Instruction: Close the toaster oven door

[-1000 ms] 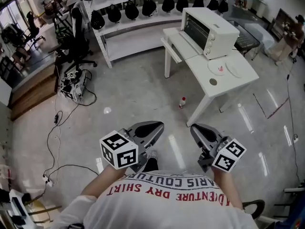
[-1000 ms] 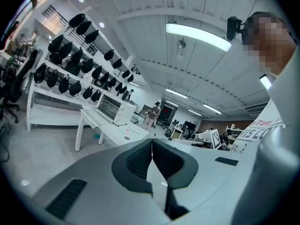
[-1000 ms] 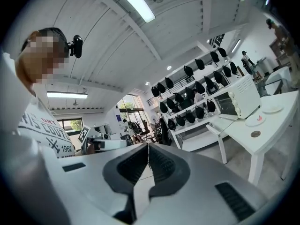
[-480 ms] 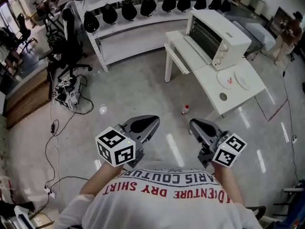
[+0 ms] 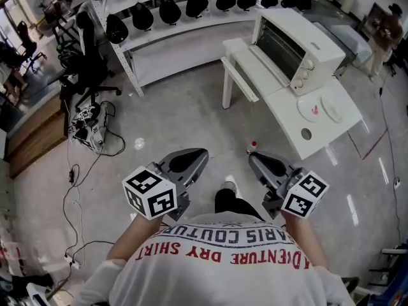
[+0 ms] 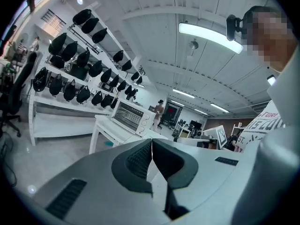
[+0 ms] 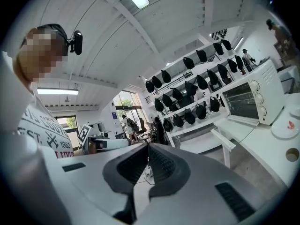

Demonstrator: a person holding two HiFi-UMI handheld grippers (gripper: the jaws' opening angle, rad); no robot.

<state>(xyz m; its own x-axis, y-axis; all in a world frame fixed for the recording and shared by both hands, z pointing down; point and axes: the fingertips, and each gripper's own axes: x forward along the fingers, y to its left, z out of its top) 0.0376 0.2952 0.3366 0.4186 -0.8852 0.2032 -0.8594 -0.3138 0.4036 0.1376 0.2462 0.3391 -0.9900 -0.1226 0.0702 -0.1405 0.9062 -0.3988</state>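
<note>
A white toaster oven [image 5: 299,40] stands on a white table [image 5: 322,136] at the upper right. Its door [image 5: 245,65] lies folded down flat toward the left, and the dark inside shows. Both grippers are held low in front of the person, well short of the table. My left gripper [image 5: 194,158] is shut with nothing in it, and so is my right gripper [image 5: 255,161]. The left gripper view shows the toaster oven [image 6: 133,118] far beyond the left gripper [image 6: 152,143]. In the right gripper view the toaster oven [image 7: 253,97] stands at the right, past the right gripper [image 7: 148,147].
Two white plates [image 5: 322,109] and a small round thing lie on the table beside the oven. A small bottle [image 5: 253,146] stands on the floor by the table leg. White shelves with black bags [image 5: 191,5] line the back. An office chair [image 5: 86,62] and cables [image 5: 89,123] are at the left.
The person has stepped toward the table, so the oven and table sit a little nearer in the head view. Both grippers stay shut and level.
</note>
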